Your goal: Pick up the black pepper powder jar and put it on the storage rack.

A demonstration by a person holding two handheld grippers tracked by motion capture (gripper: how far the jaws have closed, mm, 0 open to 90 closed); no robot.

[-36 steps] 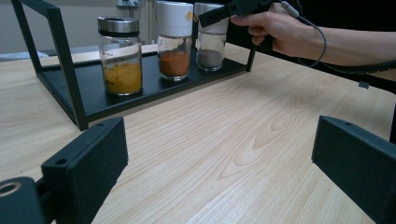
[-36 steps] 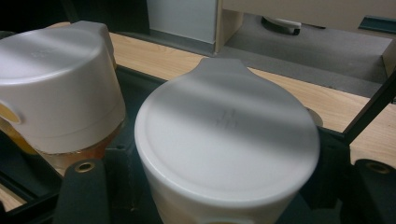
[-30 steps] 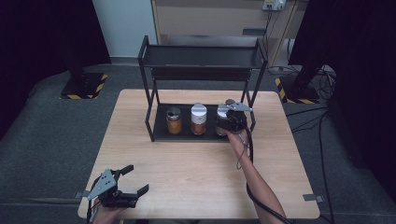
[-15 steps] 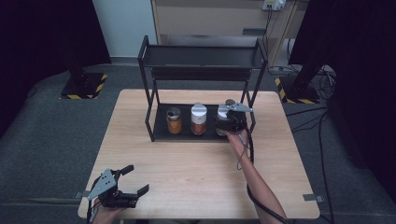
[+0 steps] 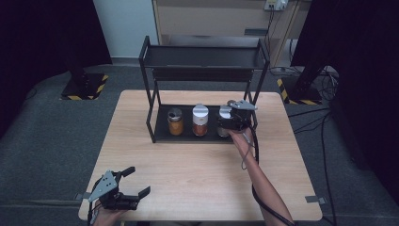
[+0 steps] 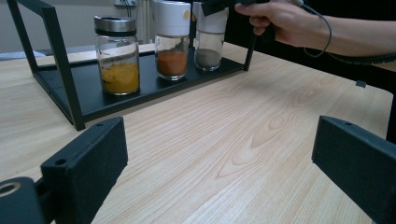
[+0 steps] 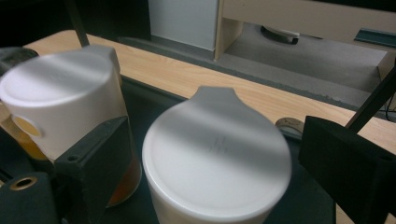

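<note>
Right claw [image 7: 205,158] just opening | white-capped jar [image 7: 217,156] between jaws | contents grey, seemingly

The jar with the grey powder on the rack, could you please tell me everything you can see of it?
The grey-powder jar is clear glass with a tall white cap that has a small tab on its rim. Only its bottom holds powder. It stands upright on the rack, at the right end of the row. The right gripper is over it; its jaws have just been opening and now flank the cap with gaps on both sides.
</note>
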